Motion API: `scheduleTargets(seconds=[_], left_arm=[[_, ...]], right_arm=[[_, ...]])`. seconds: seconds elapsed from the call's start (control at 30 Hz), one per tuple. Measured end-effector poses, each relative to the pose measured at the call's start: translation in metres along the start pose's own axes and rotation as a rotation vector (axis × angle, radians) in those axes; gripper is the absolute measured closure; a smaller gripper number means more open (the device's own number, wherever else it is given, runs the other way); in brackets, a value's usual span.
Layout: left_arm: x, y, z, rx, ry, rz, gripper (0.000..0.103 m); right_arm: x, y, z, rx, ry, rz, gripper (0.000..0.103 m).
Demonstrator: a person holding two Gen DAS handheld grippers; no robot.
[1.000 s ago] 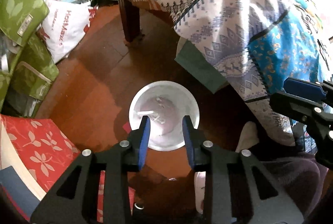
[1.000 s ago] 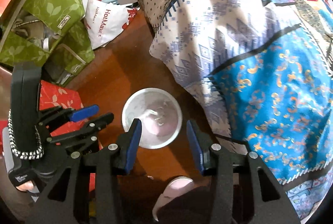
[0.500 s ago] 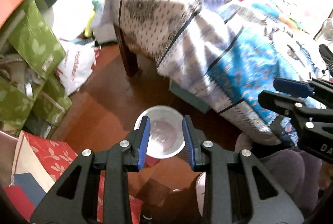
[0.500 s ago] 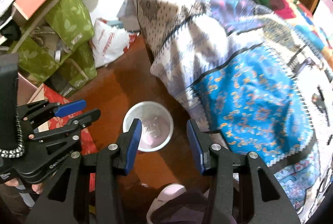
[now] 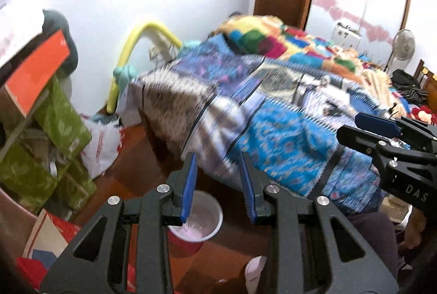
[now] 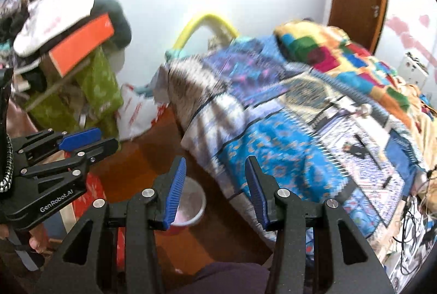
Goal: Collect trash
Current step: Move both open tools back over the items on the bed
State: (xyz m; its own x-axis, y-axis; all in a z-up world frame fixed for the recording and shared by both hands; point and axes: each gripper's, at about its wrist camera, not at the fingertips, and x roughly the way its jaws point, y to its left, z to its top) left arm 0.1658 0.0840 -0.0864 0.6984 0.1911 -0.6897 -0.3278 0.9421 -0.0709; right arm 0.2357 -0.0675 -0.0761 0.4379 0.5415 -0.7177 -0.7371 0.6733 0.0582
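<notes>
Red waste bin [image 5: 195, 223] with a pale liner, standing on the wooden floor [image 5: 142, 162] just beside the bed [image 5: 273, 113]. It likely handles light and thin-walled, so the rim is the safest place to take hold. Left hand-held gripper [image 5: 217, 184] and right hand-held gripper [image 6: 215, 187]: jaws parted, nothing between them.

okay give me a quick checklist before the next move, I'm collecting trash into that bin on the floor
1. Left claw empty, jaws apart: ok.
2. Right claw empty, jaws apart: ok.
3. Bin upright on the floor, mouth clear: ok.
4. Room in the bin: ok, only scraps at the bottom.
5. Next piece of trash picked out: cannot tell, the views are blurred.
6. Bed clear of both claws: ok.
</notes>
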Motion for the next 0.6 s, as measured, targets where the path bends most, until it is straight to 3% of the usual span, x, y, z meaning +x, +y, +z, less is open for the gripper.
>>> scheduleTargets(seconds=[0.1, 0.17, 0.23, 0.27, 0.4, 0.47, 0.6], left_arm=[[-0.017, -0.018, 0.01, 0.028, -0.054, -0.016, 0.063], [-0.025, -0.031, 0.016, 0.044, -0.095, -0.025, 0.05], [-0.031, -0.046, 0.022, 0.059, -0.123, -0.036, 0.038], [-0.032, -0.05, 0.024, 0.062, -0.132, -0.042, 0.034], [-0.033, -0.079, 0.035, 0.097, -0.166, -0.068, 0.026], [-0.031, -0.094, 0.041, 0.118, -0.182, -0.083, 0.02], [-0.022, -0.119, 0.05, 0.152, -0.185, -0.122, 0.019]], right_arm=[[-0.026, -0.016, 0.0, 0.026, -0.064, -0.026, 0.061], [-0.043, -0.027, 0.001, 0.05, -0.105, -0.039, 0.061], [-0.058, -0.038, 0.001, 0.071, -0.138, -0.055, 0.057], [-0.064, -0.045, 0.0, 0.081, -0.154, -0.066, 0.05], [-0.09, -0.068, -0.005, 0.119, -0.226, -0.131, 0.029], [-0.1, -0.08, -0.007, 0.133, -0.251, -0.17, 0.027], [-0.115, -0.104, -0.013, 0.158, -0.278, -0.235, 0.027]])
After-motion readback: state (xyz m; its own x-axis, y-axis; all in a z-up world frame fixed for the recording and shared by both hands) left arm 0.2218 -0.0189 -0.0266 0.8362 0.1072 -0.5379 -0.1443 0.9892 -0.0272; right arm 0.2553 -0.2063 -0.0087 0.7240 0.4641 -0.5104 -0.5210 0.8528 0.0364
